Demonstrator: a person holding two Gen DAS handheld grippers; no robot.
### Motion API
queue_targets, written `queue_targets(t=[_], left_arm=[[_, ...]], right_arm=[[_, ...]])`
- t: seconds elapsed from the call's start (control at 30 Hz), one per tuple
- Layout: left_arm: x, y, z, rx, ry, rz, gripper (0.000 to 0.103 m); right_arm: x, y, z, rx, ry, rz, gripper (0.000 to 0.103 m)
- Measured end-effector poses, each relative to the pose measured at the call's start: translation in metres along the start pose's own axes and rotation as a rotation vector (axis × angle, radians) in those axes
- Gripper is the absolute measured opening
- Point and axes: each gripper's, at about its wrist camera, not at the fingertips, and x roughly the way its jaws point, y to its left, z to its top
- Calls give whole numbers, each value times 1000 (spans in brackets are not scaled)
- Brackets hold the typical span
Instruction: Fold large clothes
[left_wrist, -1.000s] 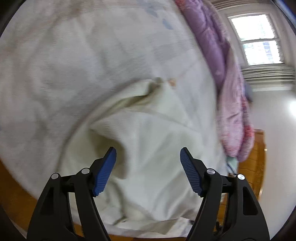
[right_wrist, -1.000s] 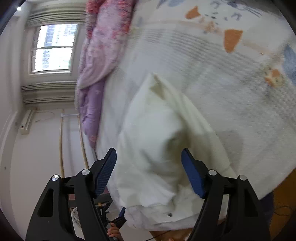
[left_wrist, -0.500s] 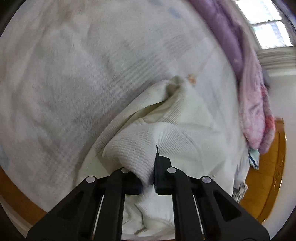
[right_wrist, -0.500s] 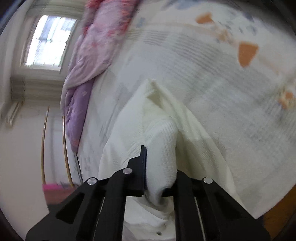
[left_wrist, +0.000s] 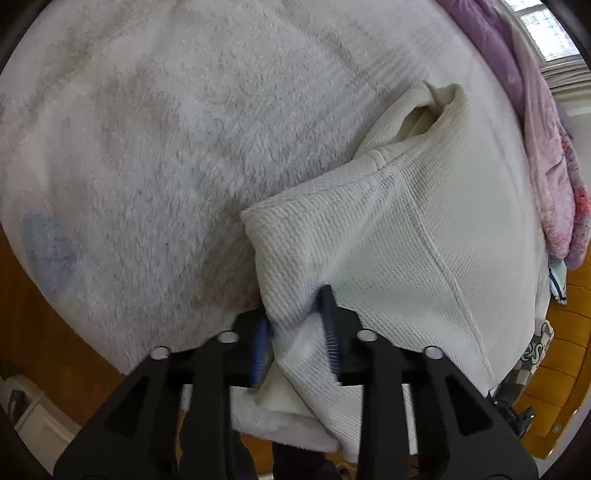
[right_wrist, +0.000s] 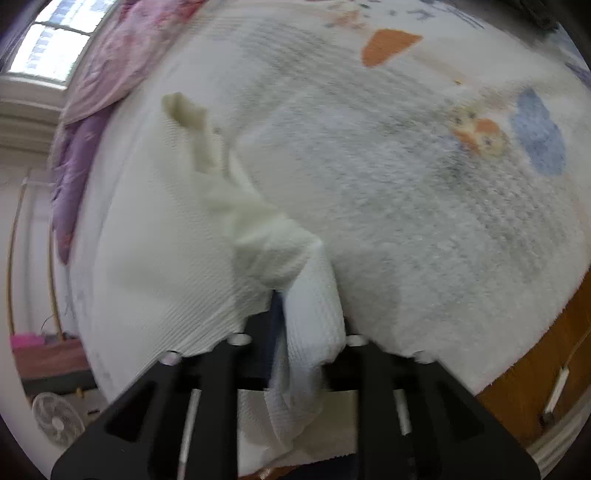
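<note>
A cream waffle-knit garment (left_wrist: 413, 229) lies on a fluffy white bed cover (left_wrist: 166, 129), reaching to the bed's near edge. My left gripper (left_wrist: 295, 325) is shut on a bunched fold of the garment near its corner. In the right wrist view the same garment (right_wrist: 159, 258) stretches away to the left, with a twisted end (right_wrist: 184, 110) lifted at the far side. My right gripper (right_wrist: 310, 317) is shut on another fold of the garment, which drapes over and hides its fingertips.
A purple and pink quilt (left_wrist: 535, 122) is heaped along the far side of the bed, under a window (right_wrist: 48, 51). The cover has orange and blue patches (right_wrist: 535, 136). Wooden floor (left_wrist: 22, 314) borders the bed. A small fan (right_wrist: 59, 417) stands on the floor.
Both grippers were open over the garment, then closed on folds of it. Both now hold the cloth and have pulled it closer and up from the bed.
</note>
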Motion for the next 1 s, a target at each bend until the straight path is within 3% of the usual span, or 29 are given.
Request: queue_targets(t=[0.07, 0.1, 0.23, 0.37, 0.5, 0.57, 0.67, 0.8, 1.0], left_arm=[[-2, 0, -1, -14, -11, -19, 60], [-2, 2, -2, -20, -11, -32, 64], [1, 1, -13, 4, -14, -39, 67], [9, -6, -27, 21, -17, -40, 75], [15, -19, -30, 79, -27, -15, 78], [17, -21, -32, 70, -29, -22, 78], [18, -22, -32, 51, -33, -37, 78], [9, 5, -40, 38, -40, -55, 78], [5, 19, -46, 21, -26, -113, 78]], right_arm=[[-13, 5, 2, -5, -17, -55, 30], [-23, 8, 3, -14, -33, -98, 31], [-51, 44, 0, -156, -126, -171, 31], [-52, 133, -14, -447, -216, -106, 31], [-6, 228, -42, -711, -158, 12, 27], [27, 268, -58, -803, -96, 56, 9], [78, 311, -68, -879, -35, 27, 5], [134, 310, -70, -863, 29, -97, 1], [116, 263, -103, -764, 76, -46, 1]])
